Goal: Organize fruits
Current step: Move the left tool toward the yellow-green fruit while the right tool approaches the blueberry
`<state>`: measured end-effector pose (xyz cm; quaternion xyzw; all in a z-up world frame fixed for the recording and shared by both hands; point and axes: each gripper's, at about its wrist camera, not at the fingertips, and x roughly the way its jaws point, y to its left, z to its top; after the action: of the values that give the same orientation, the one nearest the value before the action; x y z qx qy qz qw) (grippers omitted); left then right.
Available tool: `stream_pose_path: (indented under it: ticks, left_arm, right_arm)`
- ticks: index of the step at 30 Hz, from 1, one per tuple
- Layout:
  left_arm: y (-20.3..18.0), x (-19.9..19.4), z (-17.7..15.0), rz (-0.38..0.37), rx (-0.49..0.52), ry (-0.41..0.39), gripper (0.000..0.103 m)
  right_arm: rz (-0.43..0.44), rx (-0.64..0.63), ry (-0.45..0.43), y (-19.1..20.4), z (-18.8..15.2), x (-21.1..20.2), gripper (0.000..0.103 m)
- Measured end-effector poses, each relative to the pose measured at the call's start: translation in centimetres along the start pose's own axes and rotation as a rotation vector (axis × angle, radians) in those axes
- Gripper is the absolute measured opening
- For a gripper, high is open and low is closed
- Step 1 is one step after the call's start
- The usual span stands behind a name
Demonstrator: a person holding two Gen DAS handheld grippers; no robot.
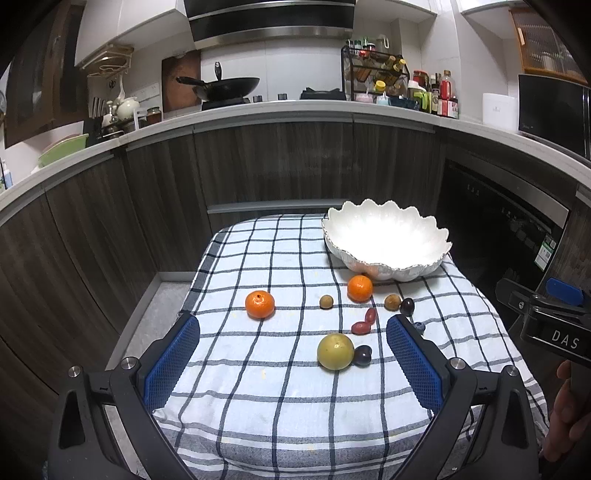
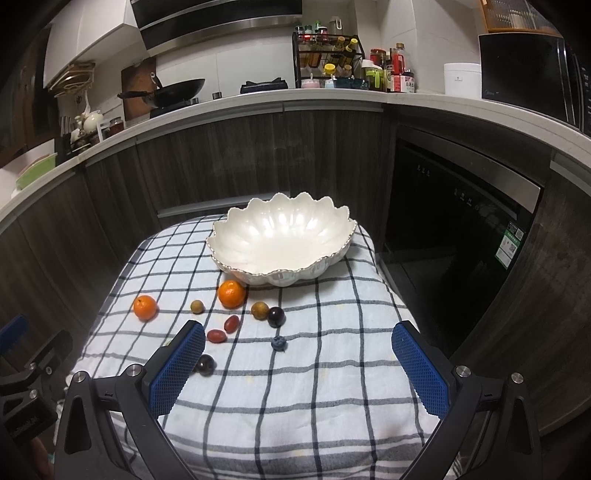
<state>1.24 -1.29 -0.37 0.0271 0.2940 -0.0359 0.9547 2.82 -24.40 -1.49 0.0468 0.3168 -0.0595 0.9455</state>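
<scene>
Kitchen: white counter (image 1: 258, 110) curving around, dark wood cabinets (image 1: 155, 192) below. Wok (image 1: 229, 88) on stove under range hood (image 1: 271, 22). Spice rack (image 1: 375, 74) right, dishwasher (image 2: 461, 221) built in.

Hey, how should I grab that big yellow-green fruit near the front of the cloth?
Take the yellow-green fruit across its widest middle, coming down from above with the open left claw. It is round and sits low on the checked cloth, so probably no side grips better. A dark plum touches its right side, so set the fingers front and back.
</scene>
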Motion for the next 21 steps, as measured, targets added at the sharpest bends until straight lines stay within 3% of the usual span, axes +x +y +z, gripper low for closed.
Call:
stream_pose_path:
  ticks: [21]
  left_arm:
    - [-0.9,5.0,0.0,-0.027,0.041,0.09,0.099]
  right_arm:
    - [0.018,-0.033,0.086,0.7,0.0,4.7,0.103]
